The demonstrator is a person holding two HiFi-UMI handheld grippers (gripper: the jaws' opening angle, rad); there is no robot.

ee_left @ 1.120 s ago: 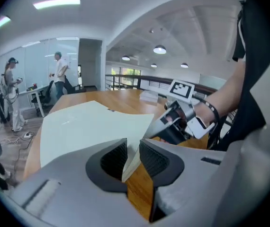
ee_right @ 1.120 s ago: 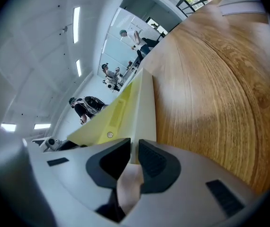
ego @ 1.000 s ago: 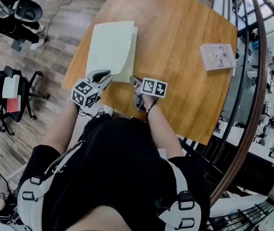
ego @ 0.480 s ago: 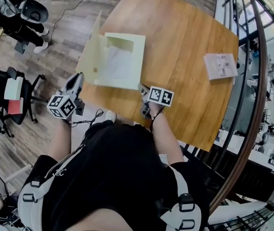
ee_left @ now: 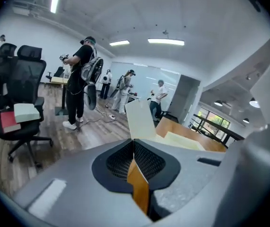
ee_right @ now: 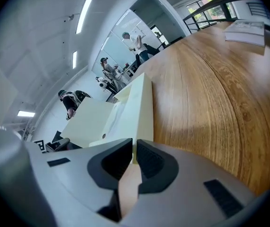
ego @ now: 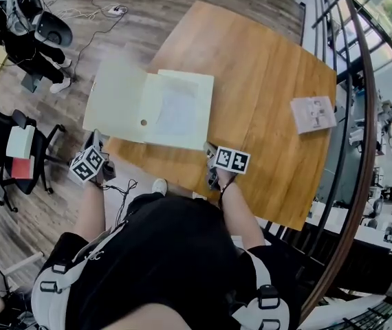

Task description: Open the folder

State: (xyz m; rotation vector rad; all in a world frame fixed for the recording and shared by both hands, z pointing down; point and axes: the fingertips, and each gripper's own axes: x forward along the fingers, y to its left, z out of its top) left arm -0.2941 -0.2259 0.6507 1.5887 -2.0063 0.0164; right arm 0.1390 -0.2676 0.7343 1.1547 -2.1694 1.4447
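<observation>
Open on the desk: a pale yellow folder (ego: 124,105) lies spread on a wooden table (ego: 265,60). Its left cover is swung out and juts past the table's left edge over the plank floor (ego: 106,40). Its right half rests on the wood, with a white sheet (ego: 179,112) tucked into the pocket.

The right gripper (ego: 210,150) is clamped on the folder's near right corner (the right gripper view shows the thin pale card pinched between the dark pads at the jaw tips).

The left gripper (ego: 94,139) hangs off the table's left side, just below the overhanging cover and touching nothing. Its jaws are pressed together with nothing between them. In the left gripper view the folder shows pale beyond the jaw tips, with several people standing far back in the room.

A printed booklet (ego: 313,113) lies well apart from the folder, near the table's right edge. A black office chair (ee_left: 28,74), carrying a white block and a red book on its seat, stands on the floor to the left.
</observation>
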